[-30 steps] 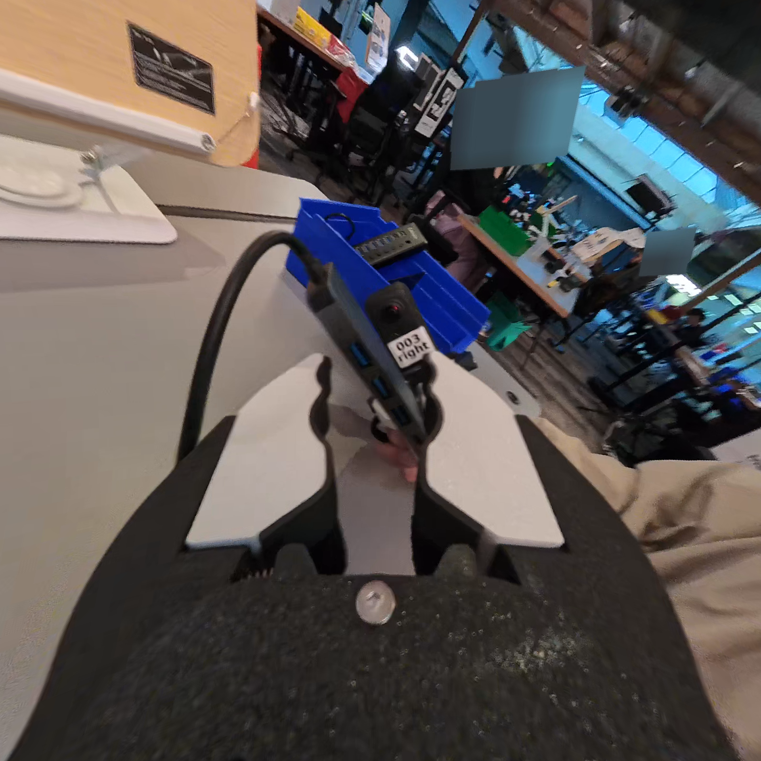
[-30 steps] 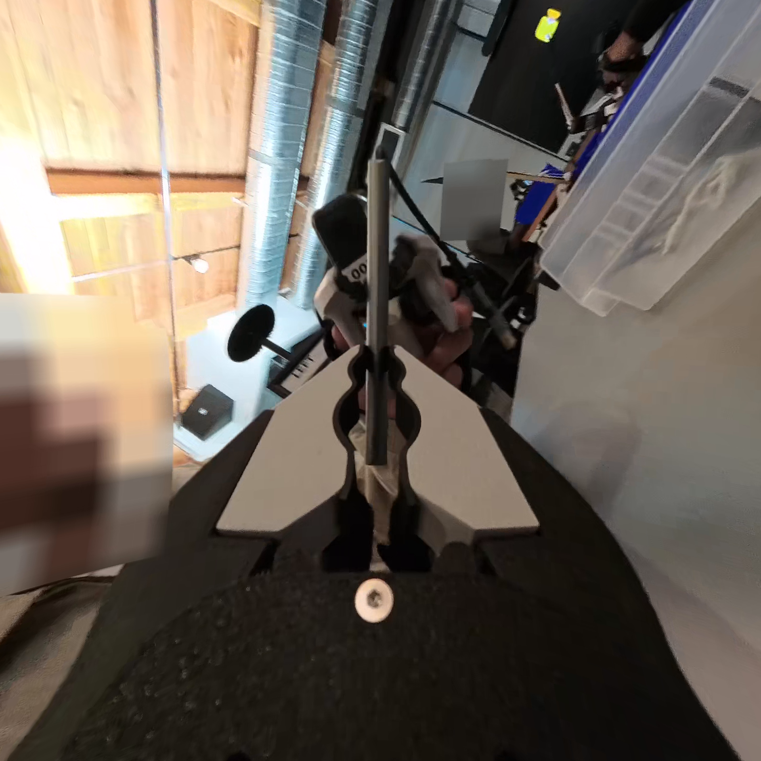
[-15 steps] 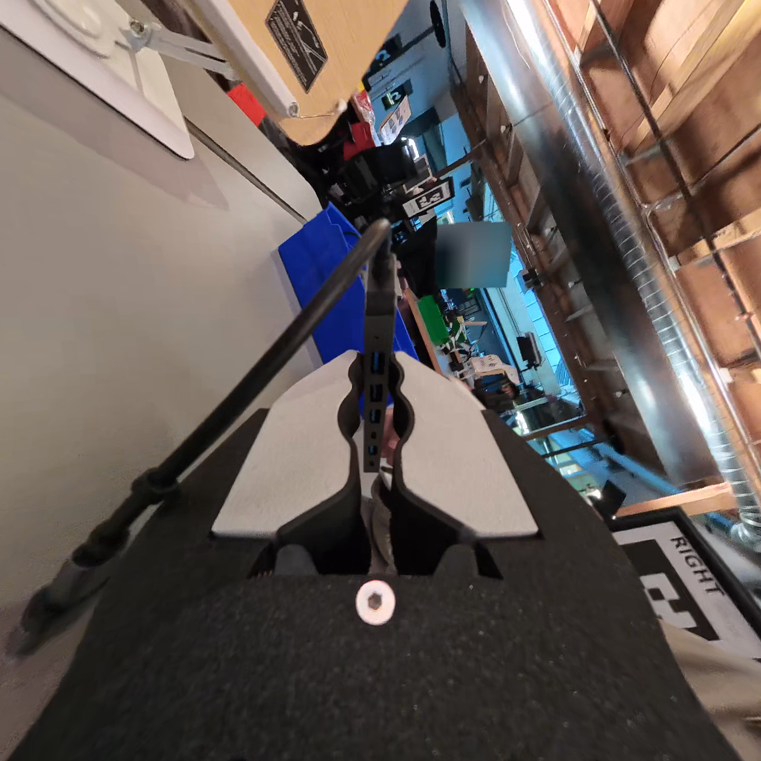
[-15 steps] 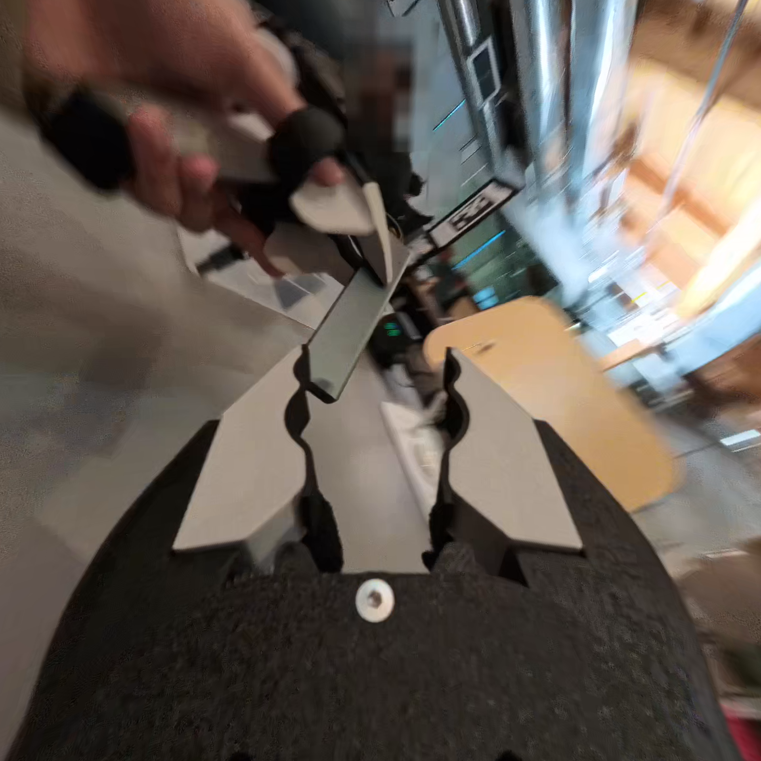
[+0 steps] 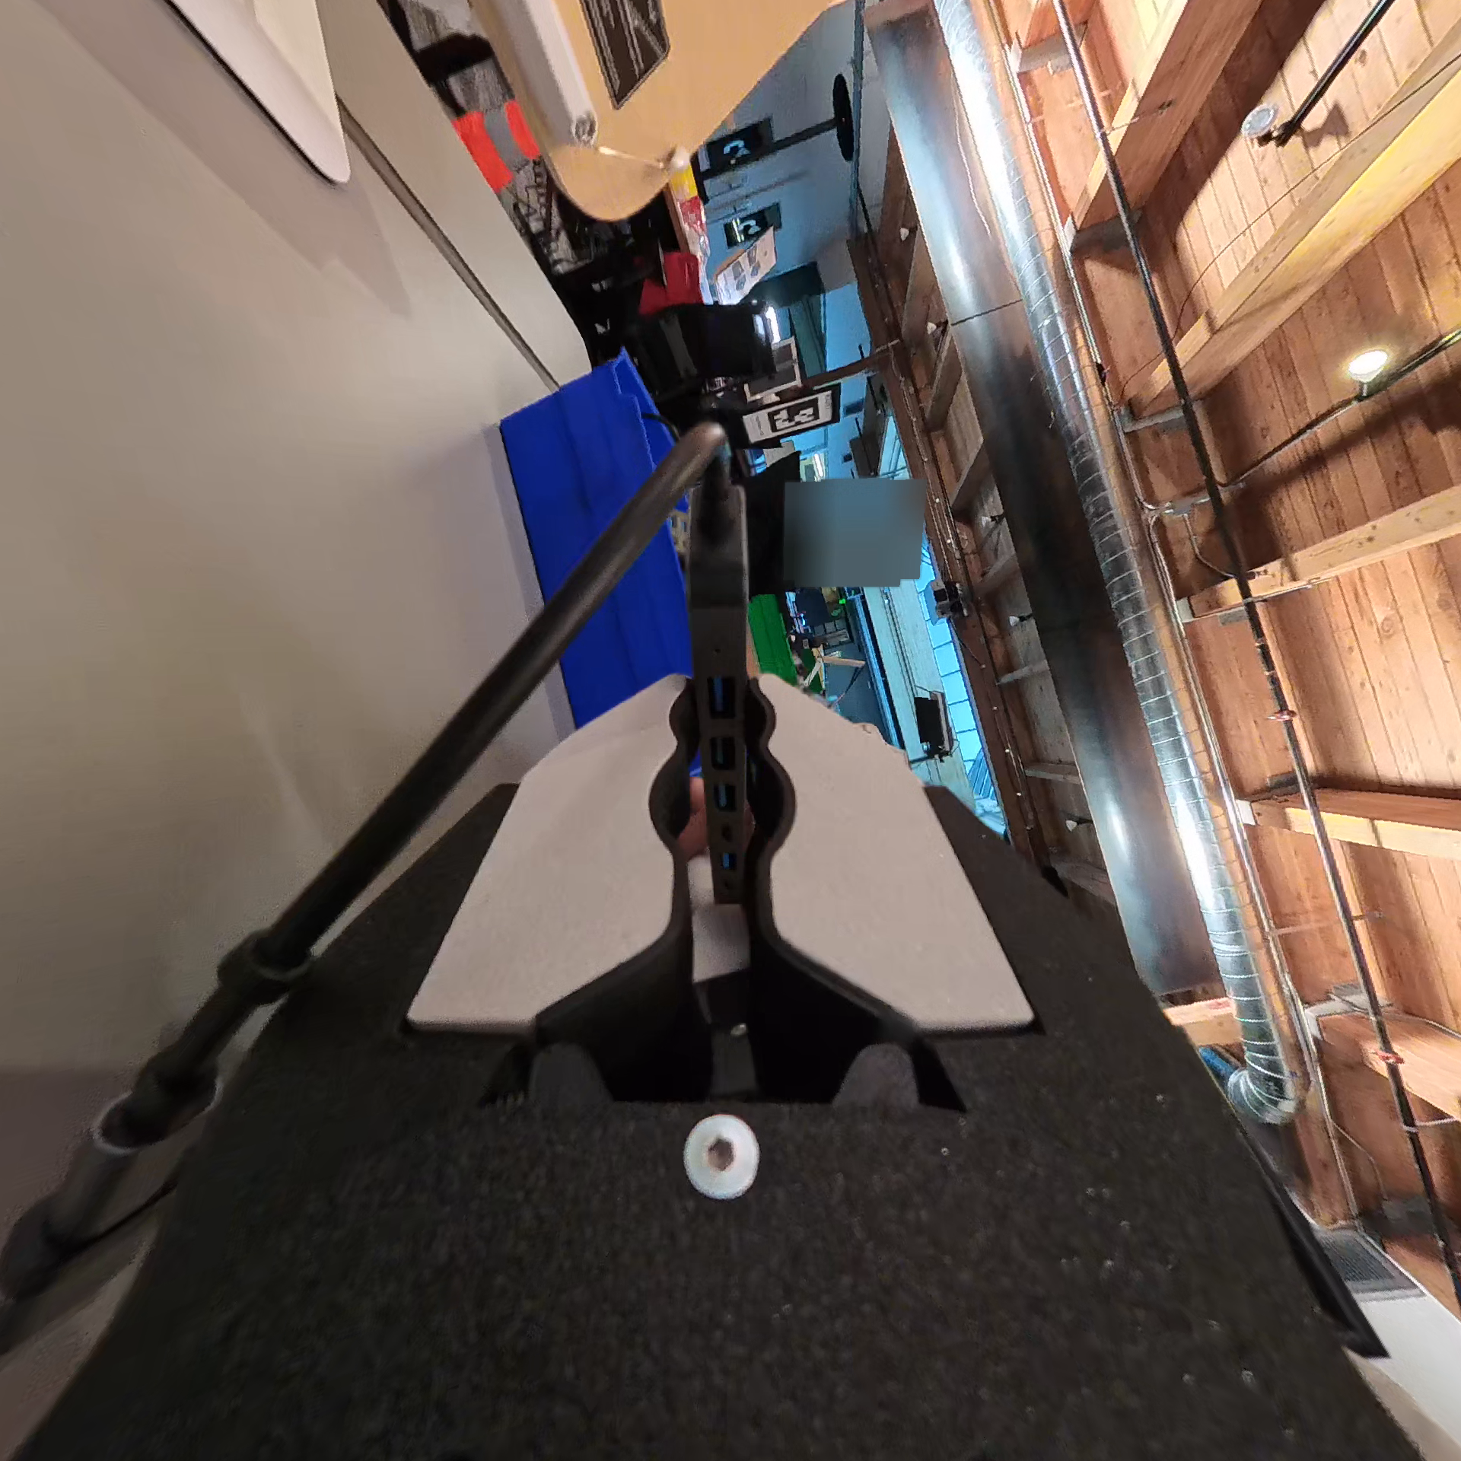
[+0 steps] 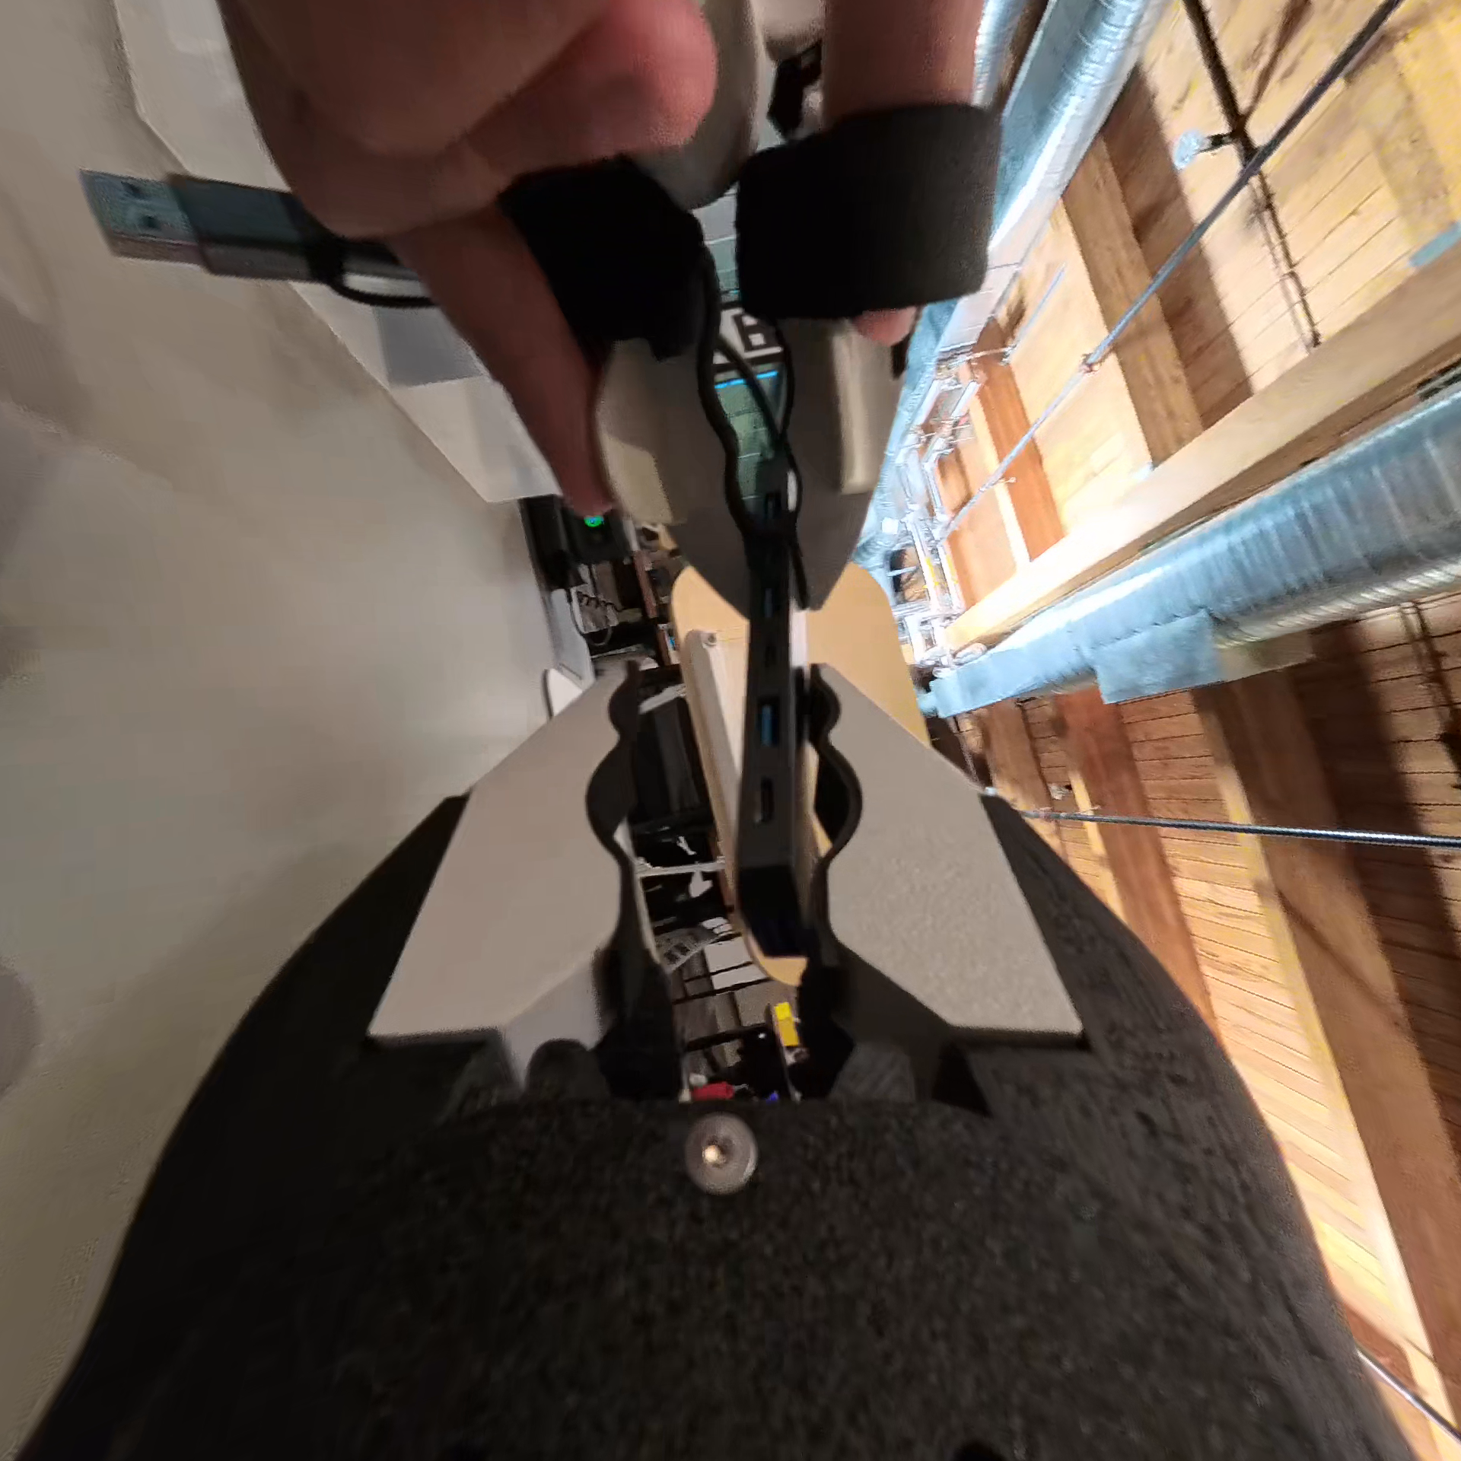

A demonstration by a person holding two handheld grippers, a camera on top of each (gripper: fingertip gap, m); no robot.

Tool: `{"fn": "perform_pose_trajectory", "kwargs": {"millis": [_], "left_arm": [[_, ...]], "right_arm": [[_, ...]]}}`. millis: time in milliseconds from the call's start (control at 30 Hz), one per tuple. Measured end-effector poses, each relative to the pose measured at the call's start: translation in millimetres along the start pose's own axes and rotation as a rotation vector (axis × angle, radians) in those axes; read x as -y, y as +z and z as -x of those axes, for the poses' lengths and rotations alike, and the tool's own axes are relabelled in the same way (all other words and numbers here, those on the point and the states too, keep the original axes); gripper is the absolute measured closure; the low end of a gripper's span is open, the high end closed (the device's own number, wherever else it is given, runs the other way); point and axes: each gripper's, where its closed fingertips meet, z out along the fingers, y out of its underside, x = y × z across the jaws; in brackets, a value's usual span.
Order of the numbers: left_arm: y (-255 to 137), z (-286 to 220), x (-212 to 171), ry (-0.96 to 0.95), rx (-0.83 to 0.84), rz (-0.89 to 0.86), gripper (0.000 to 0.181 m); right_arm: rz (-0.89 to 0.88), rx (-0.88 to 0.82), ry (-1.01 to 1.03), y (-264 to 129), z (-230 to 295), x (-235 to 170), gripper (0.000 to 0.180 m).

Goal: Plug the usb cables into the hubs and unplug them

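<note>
Your left claw (image 5: 723,798) is clamped narrow on the dark hub (image 5: 721,656), edge-on between the pads, port row facing the camera. All the ports you can see look empty. The hub's own black cable (image 5: 490,727) loops off its far end and runs back down to the grey surface (image 5: 237,553); in the right wrist view its USB-A plug (image 6: 198,225) hangs free just behind your hand (image 6: 474,158).

Your right claw (image 6: 723,798) is wide open, with the hub's free end (image 6: 771,798) sitting in the gap, close against the right pad and clear of the left. It carries nothing.

Progress, as I read it: hub is up and held, nothing plugged in yet. Plugging and unplugging are both still to do. The blue bin (image 5: 601,537) sits well beyond on the surface; contents not visible from here.
</note>
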Motion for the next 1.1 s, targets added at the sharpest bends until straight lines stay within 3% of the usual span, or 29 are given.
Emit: {"fn": "perform_pose_trajectory", "kwargs": {"millis": [200,367,533,667,800,933,1100], "left_arm": [[7,4,-17,-0.029,0.02,-0.021,0.17],[8,6,-18,0.081,0.083,-0.022,0.167],[-14,-26,-17,0.292,0.049,-0.064,0.165],[-55,-66,-40,0.621,0.015,-0.078,0.165],[-101,-30,-32,0.85,0.191,-0.121,0.155],[-138,18,-23,0.841,0.318,-0.173,0.159],[-172,62,3,0.82,0.542,-0.179,0.159]], "right_arm": [[0.016,-0.046,-0.001,-2,-9,-4,0.167],[0.035,0.014,0.054,-1,-7,-9,0.171],[0.117,0.19,0.337,9,-2,-46,0.17],[0.059,0.213,0.462,32,-7,-84,0.17],[0.099,0.23,0.383,61,14,-117,0.17],[0.186,0.249,0.35,76,42,-130,0.17],[0.172,0.286,0.238,77,60,-124,0.17]]}}
